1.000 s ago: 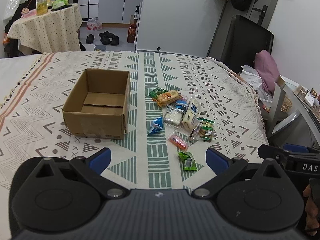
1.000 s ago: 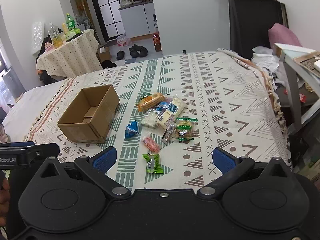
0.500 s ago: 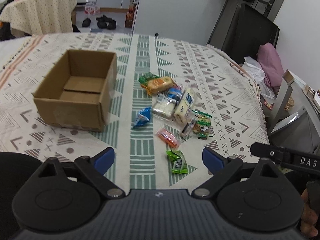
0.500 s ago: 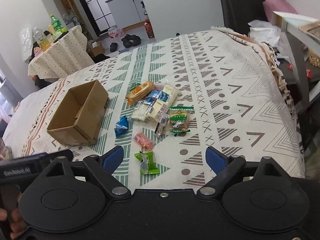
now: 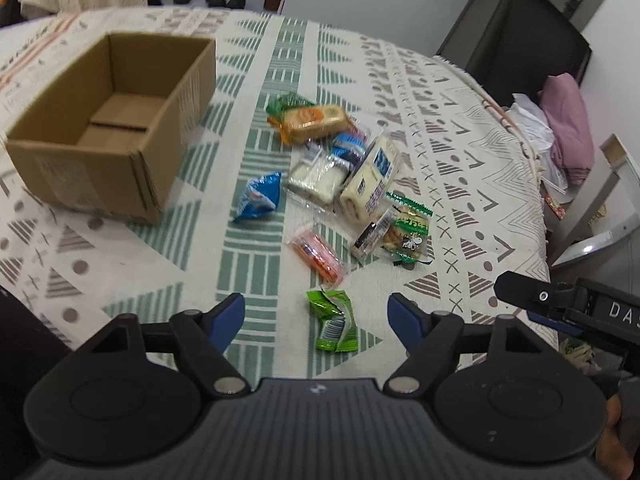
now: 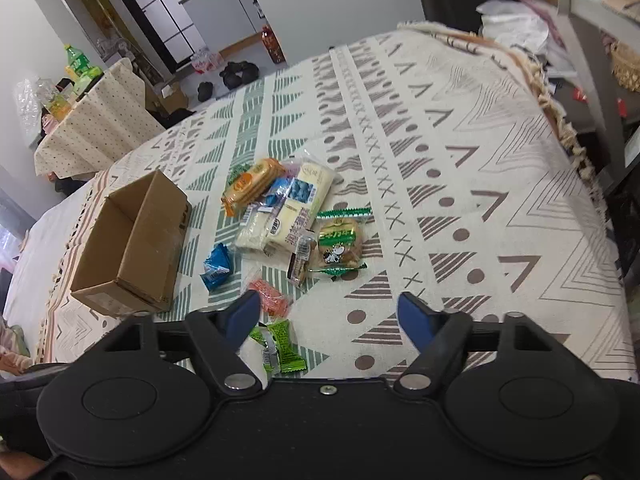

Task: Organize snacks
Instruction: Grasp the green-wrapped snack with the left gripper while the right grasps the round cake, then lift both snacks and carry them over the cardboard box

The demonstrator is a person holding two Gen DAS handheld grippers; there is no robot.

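Lying in a loose heap on the patterned cloth (image 5: 256, 64) of the bench, the snacks sit just right of an open cardboard box (image 5: 108, 128), which holds nothing that shows. At the far end of the heap is an orange biscuit pack (image 5: 316, 118) over a green wrapper, then a clear pack of white cakes (image 5: 316, 178) touching a long cream roll pack (image 5: 370, 182) with a blue label. A blue triangular packet (image 5: 258, 198) lies apart on the box side. Nearer are a pink-orange packet (image 5: 318, 254), a slim clear bar (image 5: 370, 236), and a green-edged cookie pack (image 5: 410, 232) printed with a cartoon. Closest to the bench edge is a crumpled bright green packet (image 5: 334, 320).

The left tongs (image 5: 316, 314) hang above that green packet, jaws spread but closing, the packet seen between the blue pads (image 5: 228, 316) without either pad touching it. From the right wrist view the right tongs (image 6: 326, 314) are likewise spread and closing over bare cloth, with the green packet (image 6: 280, 346) beside its left pad and the cookie pack (image 6: 338, 242) just ahead; nothing is pinched. The right tongs' black frame (image 5: 568, 306) shows at the left view's right edge.

Beyond the bench stand a small cloth-covered table (image 6: 92, 120) with bottles, shoes (image 6: 238, 74) on the floor, and a dark chair (image 5: 516, 44).
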